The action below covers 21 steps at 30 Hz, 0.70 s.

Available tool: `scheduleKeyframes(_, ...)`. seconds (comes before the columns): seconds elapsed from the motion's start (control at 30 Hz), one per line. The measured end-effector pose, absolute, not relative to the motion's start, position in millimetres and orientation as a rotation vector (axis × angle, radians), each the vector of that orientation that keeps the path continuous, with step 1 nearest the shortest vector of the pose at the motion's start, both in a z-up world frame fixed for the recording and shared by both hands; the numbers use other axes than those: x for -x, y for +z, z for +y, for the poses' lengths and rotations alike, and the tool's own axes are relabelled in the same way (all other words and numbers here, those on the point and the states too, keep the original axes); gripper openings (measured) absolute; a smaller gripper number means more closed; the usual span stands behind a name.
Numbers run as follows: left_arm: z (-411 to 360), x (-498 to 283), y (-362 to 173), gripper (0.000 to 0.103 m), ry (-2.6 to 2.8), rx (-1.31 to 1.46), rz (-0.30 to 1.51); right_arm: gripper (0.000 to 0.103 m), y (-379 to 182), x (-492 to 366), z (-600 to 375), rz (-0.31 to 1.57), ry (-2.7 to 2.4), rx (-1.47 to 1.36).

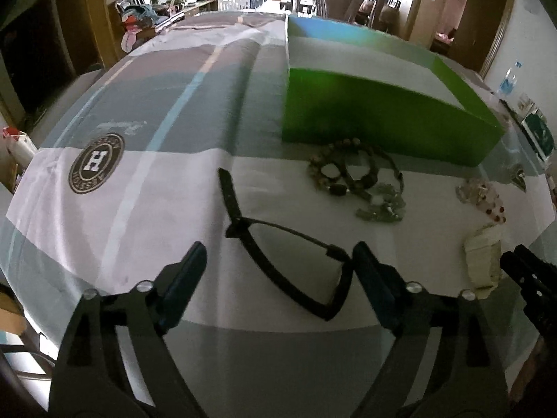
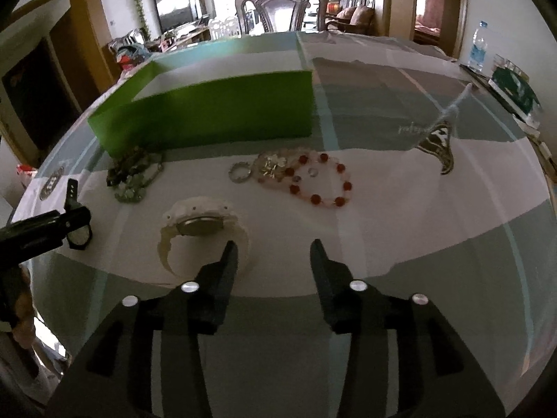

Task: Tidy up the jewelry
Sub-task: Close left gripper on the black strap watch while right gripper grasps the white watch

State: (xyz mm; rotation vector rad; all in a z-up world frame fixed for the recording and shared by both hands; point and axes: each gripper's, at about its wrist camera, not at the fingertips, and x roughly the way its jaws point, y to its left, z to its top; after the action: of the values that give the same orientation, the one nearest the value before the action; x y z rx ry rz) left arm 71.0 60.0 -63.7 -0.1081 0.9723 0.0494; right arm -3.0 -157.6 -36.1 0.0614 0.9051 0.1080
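A black watch (image 1: 278, 244) lies on the cloth between the spread fingers of my left gripper (image 1: 278, 257), which is open; the watch's right end lies against the right fingertip (image 1: 362, 254). My right gripper (image 2: 273, 254) is open with nothing between its fingers. A white watch (image 2: 202, 223) lies just beyond its left finger (image 2: 226, 264). Further off lie a red and pink bead bracelet (image 2: 320, 184), a small clear ring (image 2: 240, 172), a gold piece (image 2: 273, 167) and a heap of dark beaded bracelets (image 1: 355, 177). Behind the jewelry stands an open green box (image 1: 383, 118).
A grey and white cloth with a round logo (image 1: 97, 163) covers the table. A dark wooden chair (image 2: 282, 7) stands at the far end. A water bottle (image 2: 478, 48) and a green packet (image 2: 511, 87) sit at the right edge. A folded logo patch (image 2: 438, 146) lies right of the beads.
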Motion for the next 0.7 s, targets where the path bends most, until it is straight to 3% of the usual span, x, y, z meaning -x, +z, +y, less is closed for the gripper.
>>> scheduleKeyframes(0.13, 54.6, -69.8, -59.9, 0.093, 0.034, 0.101, 0.964, 0.075, -29.5, 7.2, -156.0, 0.877, 0.151, -0.09)
scheduleKeyframes(0.2, 51.7, -70.5, -61.2, 0.094, 0.025, 0.093, 0.967, 0.078, -31.5, 5.5, -148.8, 0.88, 0.173, -0.078)
scheduleKeyframes(0.7, 43.6, -69.5, -74.5, 0.094, 0.017, 0.064, 1.004, 0.079, -50.2, -17.4, -95.9, 0.889, 0.225, 0.07)
